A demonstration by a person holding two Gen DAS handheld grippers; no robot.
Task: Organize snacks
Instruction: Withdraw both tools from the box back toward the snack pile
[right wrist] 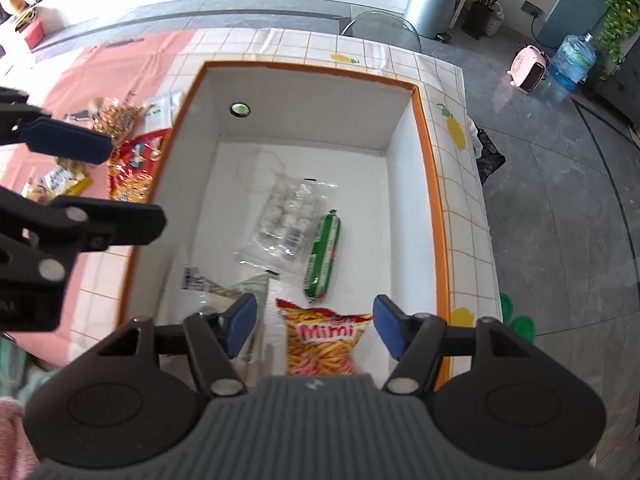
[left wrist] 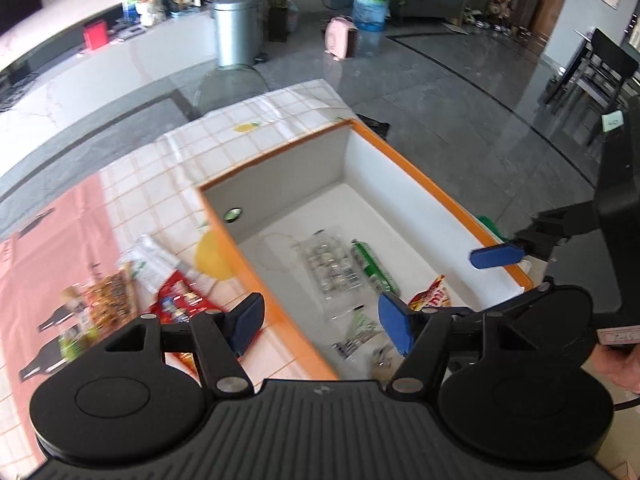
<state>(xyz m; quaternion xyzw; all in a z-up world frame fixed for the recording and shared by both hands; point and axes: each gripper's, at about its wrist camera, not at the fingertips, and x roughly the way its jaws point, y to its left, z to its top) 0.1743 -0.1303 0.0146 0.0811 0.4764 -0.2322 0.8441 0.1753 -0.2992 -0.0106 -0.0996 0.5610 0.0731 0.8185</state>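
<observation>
Both sets of tongs hang over the orange-rimmed box [right wrist: 430, 168] on the tiled surface [right wrist: 468, 208]. Left tongs [left wrist: 322, 322] are spread wide with nothing in them. Right tongs [right wrist: 314, 330] are apart too, right above the Mimi bag [right wrist: 324, 340] lying in the box beside a green sausage pack [right wrist: 324, 256] and a clear pack of white balls [right wrist: 288, 216]. More snacks [right wrist: 132, 172] sit outside on the surface.

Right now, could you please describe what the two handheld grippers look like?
Both match: the left gripper and right gripper have black linkage arms with silver pivot pins, blue pads, round black discs either side, and a grey ribbed body.
</observation>
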